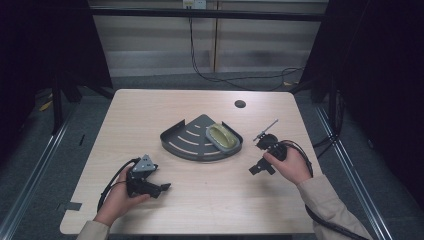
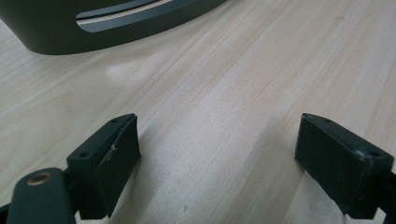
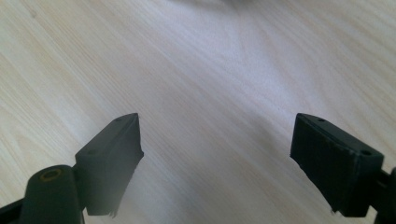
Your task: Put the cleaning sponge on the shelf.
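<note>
Tray [image 1: 186, 142] with yellow sponge [image 1: 221, 136] lies between left gripper [image 1: 161, 187] and right gripper [image 1: 257, 167], both spread wide

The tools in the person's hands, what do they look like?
Both are black. The left tool has a grey three-cornered plate on top and a black cable looping behind it. The right tool trails a black cable too. Each has two flat, blocky black jaws. The person wears beige sleeves.

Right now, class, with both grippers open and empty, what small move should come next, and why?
Probably ease the right gripper toward the sponge in the tray. It sits nearer the sponge than the left gripper, and its jaws stand wide apart over bare table.
</note>
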A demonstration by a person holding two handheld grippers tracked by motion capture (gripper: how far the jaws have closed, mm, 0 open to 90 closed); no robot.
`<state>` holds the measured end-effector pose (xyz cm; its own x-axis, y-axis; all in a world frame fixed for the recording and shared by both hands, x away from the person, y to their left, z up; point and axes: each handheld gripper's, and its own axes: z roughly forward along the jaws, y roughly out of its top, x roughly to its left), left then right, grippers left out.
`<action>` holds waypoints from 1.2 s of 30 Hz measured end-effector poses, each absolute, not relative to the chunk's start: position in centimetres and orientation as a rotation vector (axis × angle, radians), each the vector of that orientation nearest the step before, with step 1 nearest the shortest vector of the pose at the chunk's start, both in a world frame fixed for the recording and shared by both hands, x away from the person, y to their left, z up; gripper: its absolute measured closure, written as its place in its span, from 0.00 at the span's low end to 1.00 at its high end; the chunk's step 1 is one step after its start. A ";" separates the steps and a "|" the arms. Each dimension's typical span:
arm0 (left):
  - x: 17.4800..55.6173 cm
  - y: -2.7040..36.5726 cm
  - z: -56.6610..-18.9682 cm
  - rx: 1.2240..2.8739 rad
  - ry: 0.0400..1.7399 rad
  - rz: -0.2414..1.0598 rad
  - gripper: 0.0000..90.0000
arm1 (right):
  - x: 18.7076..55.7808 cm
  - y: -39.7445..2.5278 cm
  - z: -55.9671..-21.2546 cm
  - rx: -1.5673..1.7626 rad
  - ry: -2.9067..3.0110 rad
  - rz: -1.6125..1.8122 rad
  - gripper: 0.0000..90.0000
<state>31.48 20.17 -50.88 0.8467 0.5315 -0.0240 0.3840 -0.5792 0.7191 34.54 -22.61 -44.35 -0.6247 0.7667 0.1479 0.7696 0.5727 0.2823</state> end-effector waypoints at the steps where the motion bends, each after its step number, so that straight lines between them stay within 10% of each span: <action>1: 31.5 20.2 -50.9 2.257 0.662 0.249 0.15 | 34.4 -22.8 -44.5 -1.348 -2.787 -0.505 0.18; 36: 31.5 20.2 -50.9 2.254 0.661 0.248 0.15 | 30.7 -27.4 -47.7 -1.407 -2.757 -0.582 0.18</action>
